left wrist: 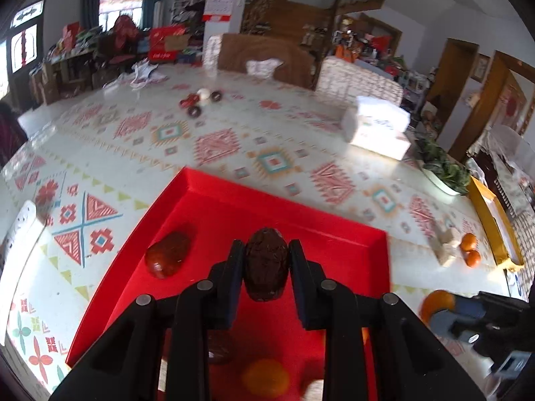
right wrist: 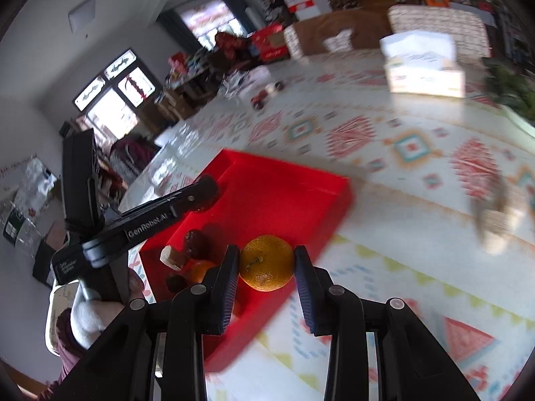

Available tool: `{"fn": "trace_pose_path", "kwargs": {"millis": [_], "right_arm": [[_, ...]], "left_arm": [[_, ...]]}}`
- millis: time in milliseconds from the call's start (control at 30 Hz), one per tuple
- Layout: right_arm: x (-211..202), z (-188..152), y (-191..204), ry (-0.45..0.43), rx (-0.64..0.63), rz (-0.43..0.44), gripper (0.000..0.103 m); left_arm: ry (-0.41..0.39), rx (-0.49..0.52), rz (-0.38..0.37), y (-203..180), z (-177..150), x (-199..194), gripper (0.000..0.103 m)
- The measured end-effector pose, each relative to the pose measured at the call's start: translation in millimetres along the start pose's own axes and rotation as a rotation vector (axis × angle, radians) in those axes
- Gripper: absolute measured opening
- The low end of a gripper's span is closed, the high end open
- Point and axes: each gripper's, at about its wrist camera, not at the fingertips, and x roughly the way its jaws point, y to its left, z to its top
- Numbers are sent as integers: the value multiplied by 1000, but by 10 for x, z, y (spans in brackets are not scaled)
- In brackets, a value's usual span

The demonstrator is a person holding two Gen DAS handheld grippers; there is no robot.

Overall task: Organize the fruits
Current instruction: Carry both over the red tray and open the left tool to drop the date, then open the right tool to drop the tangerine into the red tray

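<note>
With our left gripper point(left wrist: 266, 269) clamped on a wrinkled date point(left wrist: 266, 264) over the red tray point(left wrist: 187, 183) and our right gripper point(right wrist: 266, 264) squeezing a mandarin point(right wrist: 266, 263) above its near edge, we should lower both before releasing.

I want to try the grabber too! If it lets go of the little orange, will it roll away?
Probably a bit. The orange looks round, so it would likely roll until the red tray wall stops it. Its skin looks dimpled, not slick, and the right gripper pinches it at both sides, so it likely won't slip.
</note>
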Motion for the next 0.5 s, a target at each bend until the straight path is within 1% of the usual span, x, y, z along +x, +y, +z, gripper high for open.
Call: {"fn": "trace_pose_path", "kwargs": {"millis": [67,167,267,300,367,433,500], "right_arm": [[266,75,100,35,-11,-9,36],[523,147,188,67,-31,-33,36],[676,178,218,81,-41,-51,36],[687,180,207,82,-42,-55,37],[725,193,207,80,-41,-61,38],[708,193,214,71,-33,-63,38],[677,189,207,70,-34,-62,39]], "left_arm": [[9,-22,3,87,-8,44,26],[14,-51,-12,187,-38,66,26],[7,-65,-24,240,-54,40,26],[5,-69,-27,254,-56,34,28],[-3,-84,-33,290,-61,8,35],[-15,-101,-49,315,-59,-32,46],[-30,-117,-63,330,-52,-90,49]]}}
